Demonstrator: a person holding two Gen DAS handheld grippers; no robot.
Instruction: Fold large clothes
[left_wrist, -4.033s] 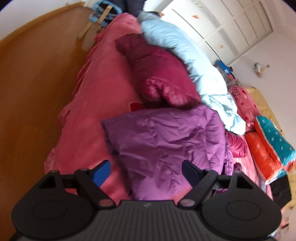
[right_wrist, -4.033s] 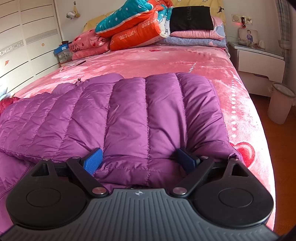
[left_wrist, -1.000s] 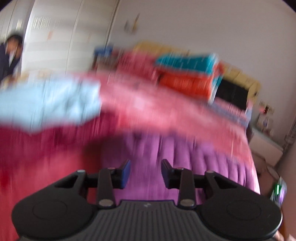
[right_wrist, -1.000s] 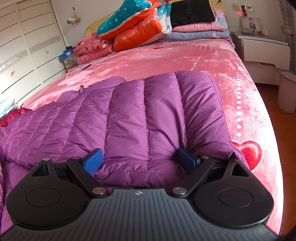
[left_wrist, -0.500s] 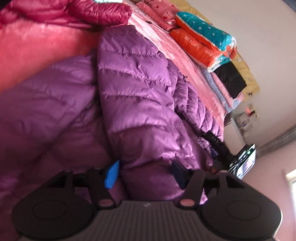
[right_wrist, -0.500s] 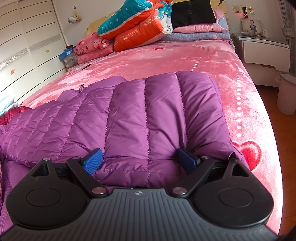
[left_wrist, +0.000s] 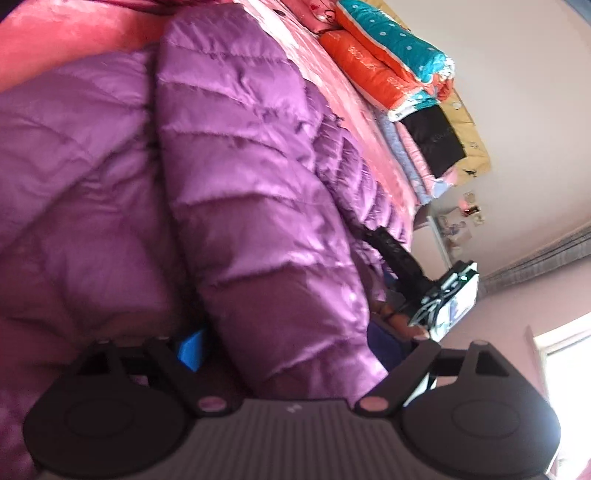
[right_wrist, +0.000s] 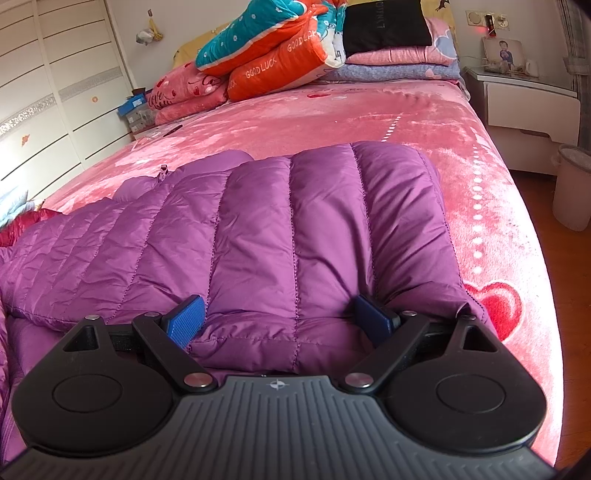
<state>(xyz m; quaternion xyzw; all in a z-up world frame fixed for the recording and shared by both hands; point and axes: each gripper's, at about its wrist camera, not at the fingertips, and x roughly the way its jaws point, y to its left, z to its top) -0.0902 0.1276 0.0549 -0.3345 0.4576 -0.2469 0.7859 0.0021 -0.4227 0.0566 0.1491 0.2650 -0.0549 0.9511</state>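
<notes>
The purple down jacket (right_wrist: 295, 236) lies spread on the pink bed (right_wrist: 491, 206), filling the lower centre and left of the right wrist view. Its near hem bulges between the fingers of the right claw (right_wrist: 277, 321), which stand wide apart. Whether the pads press the fabric cannot be told.

In the left wrist view a folded sleeve or side panel (left_wrist: 258, 206) runs from upper centre to the bottom of the frame. It passes between the fingers of the left claw (left_wrist: 291, 347), whose jaws are opening. The blue pad at lower left appears clear of the fabric.

Judgement: a side fold has just been laid, and the left claw is letting it go.

The next move calls for drawing the left claw back without dragging the slippery fold open, then taking the hem for the following fold.
</notes>
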